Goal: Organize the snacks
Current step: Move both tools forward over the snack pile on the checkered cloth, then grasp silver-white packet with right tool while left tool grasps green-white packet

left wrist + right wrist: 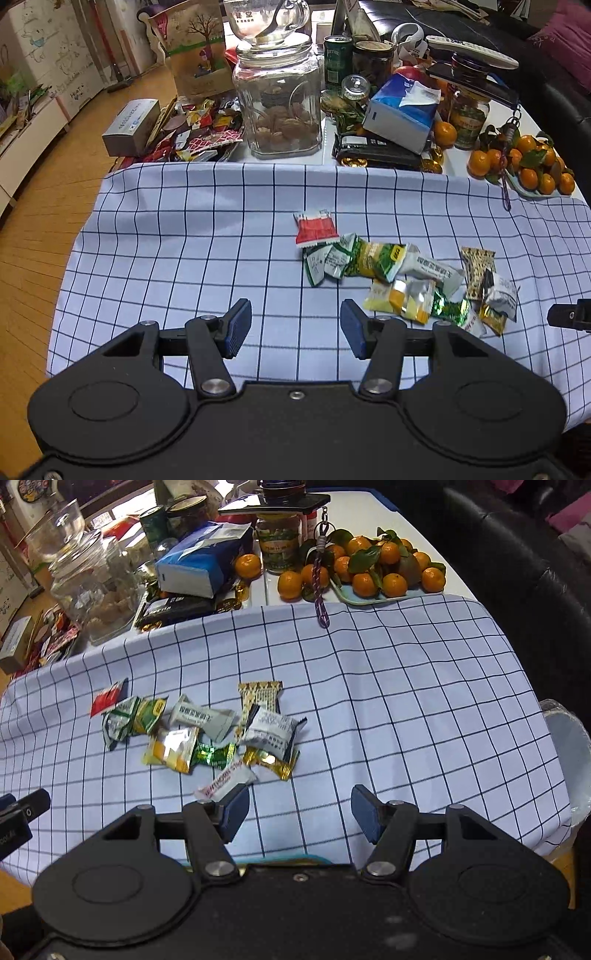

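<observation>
Several wrapped snacks (399, 273) lie in a loose pile on the blue checked cloth (207, 229), a red-and-white packet (316, 229) at its far left end. My left gripper (295, 328) hovers open over bare cloth, near and left of the pile, nothing between its pads. In the right wrist view the same snack pile (207, 734) lies ahead and to the left. My right gripper (299, 812) is open and empty above the cloth (406, 701); its left finger stands just in front of a white-and-pink packet (226, 784).
Behind the cloth stand a glass jar of walnuts (280, 107), a tissue pack (402, 107), cans, more snack packets (199, 133) and a tray of mandarins (373, 568). A purple cord (320, 590) hangs onto the cloth. A lined bin (569, 746) stands off the right edge.
</observation>
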{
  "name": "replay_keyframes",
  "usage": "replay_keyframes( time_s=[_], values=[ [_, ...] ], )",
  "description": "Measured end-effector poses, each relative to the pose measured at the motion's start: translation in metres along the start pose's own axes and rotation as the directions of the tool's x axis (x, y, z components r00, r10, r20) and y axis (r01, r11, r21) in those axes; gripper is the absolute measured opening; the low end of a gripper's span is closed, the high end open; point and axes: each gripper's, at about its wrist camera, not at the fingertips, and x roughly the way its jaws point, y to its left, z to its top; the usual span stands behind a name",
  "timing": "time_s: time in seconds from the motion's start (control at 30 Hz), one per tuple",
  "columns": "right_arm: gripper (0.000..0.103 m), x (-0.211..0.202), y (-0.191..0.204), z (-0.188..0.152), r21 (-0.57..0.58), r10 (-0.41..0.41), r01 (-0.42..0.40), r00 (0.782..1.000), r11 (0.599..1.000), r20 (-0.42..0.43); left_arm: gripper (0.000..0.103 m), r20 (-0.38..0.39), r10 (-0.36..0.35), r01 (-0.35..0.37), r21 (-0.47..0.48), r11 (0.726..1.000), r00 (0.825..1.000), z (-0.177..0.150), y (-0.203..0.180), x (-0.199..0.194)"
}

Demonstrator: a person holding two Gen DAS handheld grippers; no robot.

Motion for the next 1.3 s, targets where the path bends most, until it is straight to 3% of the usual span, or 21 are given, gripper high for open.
replay_keyframes(
  time_s=[0.13, 0.33, 0.43, 0.57, 0.9, 1.2, 1.3],
  values=[
    [0.064, 0.016, 0.003, 0.031, 0.075, -0.001, 0.003, 1.0, 0.997, -0.029, 0.058, 0.001, 0.024, -0.024, 0.011, 1.0, 1.0, 0.023, -0.006, 0.016],
    [0.064, 0.052, 0.008, 0.057, 0.09, -0.021, 0.031, 0.994, 0.995, -0.106, 0.058, -0.043, 0.023, -0.021, 0.035, 0.999, 0.999, 0.034, -0.013, 0.048],
    [0.062, 0.067, 0.004, 0.056, 0.116, -0.026, 0.043, 0.989, 0.992, -0.143, 0.058, -0.096, 0.037, -0.035, 0.017, 0.999, 0.995, 0.034, -0.011, 0.064],
    [0.062, 0.079, 0.004, 0.06, 0.185, -0.004, 0.038, 0.984, 0.982, -0.179, 0.058, -0.14, -0.001, -0.002, -0.019, 1.0, 0.99, 0.041, -0.006, 0.072],
    [0.062, 0.101, 0.02, 0.063, 0.15, -0.022, 0.054, 0.978, 0.987, -0.206, 0.058, -0.151, -0.054, 0.045, -0.06, 0.997, 0.987, 0.049, -0.002, 0.075],
    [0.062, 0.12, 0.02, 0.06, 0.169, -0.039, 0.086, 0.963, 0.982, -0.265, 0.058, -0.151, -0.056, 0.059, 0.016, 0.998, 0.987, 0.044, -0.024, 0.08],
    [0.055, 0.126, 0.021, 0.061, 0.175, -0.038, 0.091, 0.957, 0.98, -0.287, 0.058, -0.171, -0.072, 0.074, 0.004, 0.997, 0.983, 0.045, -0.025, 0.085]
  ],
)
